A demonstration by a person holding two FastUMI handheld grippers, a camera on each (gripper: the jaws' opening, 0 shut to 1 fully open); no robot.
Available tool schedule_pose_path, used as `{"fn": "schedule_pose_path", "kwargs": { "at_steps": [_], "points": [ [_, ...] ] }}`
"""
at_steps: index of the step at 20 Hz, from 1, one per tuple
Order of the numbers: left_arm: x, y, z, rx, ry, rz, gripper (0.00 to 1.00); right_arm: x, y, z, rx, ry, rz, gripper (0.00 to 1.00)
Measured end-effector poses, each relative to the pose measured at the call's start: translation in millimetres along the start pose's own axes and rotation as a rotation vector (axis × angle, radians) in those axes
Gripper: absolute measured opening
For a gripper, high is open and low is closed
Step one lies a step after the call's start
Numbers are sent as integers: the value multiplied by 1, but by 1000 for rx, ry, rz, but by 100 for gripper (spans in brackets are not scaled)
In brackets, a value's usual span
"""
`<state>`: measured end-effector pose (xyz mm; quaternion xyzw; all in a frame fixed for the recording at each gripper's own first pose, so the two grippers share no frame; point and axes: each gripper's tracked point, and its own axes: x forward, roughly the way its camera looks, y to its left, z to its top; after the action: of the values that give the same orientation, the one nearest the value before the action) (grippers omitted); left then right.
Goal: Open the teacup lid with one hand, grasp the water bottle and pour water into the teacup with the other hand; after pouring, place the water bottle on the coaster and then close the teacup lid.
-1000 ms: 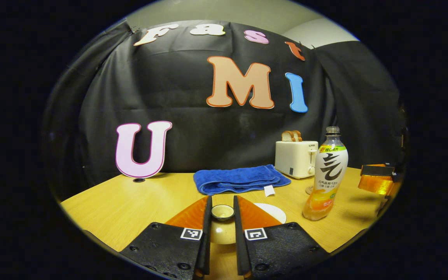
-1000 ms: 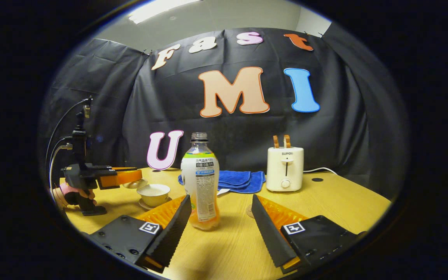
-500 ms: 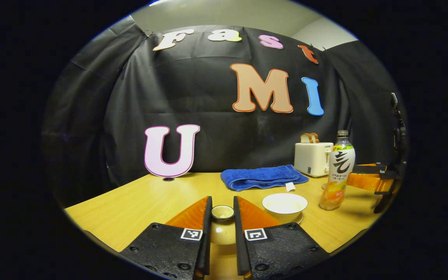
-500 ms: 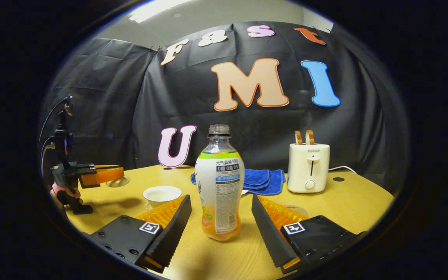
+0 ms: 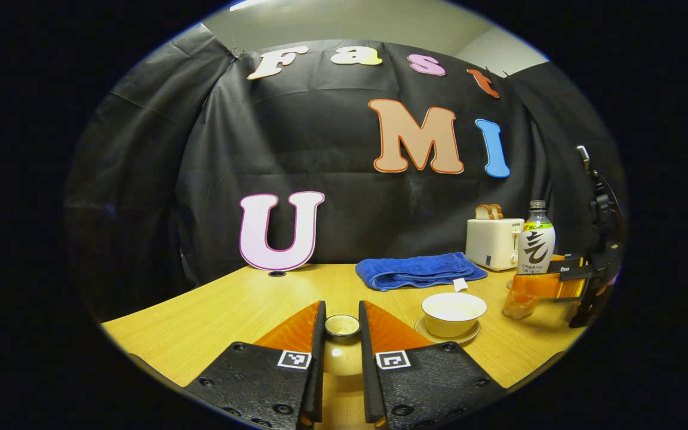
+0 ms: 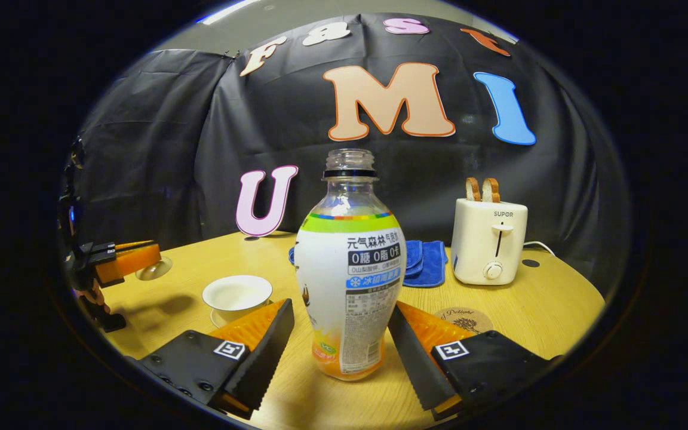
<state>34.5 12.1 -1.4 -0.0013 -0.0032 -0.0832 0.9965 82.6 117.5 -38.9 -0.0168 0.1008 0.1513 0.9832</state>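
**Bottle upright between spread fingers, grasp pending**

Right claw (image 6: 338, 352) spread wide, not yet clenched. Standing straight ahead between its fingers: water bottle (image 6: 349, 280), long axis vertical, uncapped, resting on the surface (image 6: 535, 301). Calls, likely, for a plain squeeze at the lower body. Off to its left, teacup (image 6: 237, 297) uncovered on its saucer; beyond on the right, coaster (image 6: 463, 318). Farther left, left claw (image 5: 341, 334) clenched on the lid (image 5: 342, 326), held clear.
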Motion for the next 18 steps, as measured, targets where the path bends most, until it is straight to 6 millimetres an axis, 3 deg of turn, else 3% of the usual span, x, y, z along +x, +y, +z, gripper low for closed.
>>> {"fn": "schedule_pose_path", "kwargs": {
  "at_steps": [2,7,11,18],
  "points": [
    [0,0,1,0,0,1,25,5,-2,1,-4,8,-20,82],
    [-2,1,1,1,3,6,24,3,-2,1,-41,10,-58,67],
    [-2,2,2,0,5,14,24,-5,-2,8,-98,5,-75,67],
    [-2,3,0,0,5,18,25,-22,-24,58,-357,-48,-184,67]
  ]
}}
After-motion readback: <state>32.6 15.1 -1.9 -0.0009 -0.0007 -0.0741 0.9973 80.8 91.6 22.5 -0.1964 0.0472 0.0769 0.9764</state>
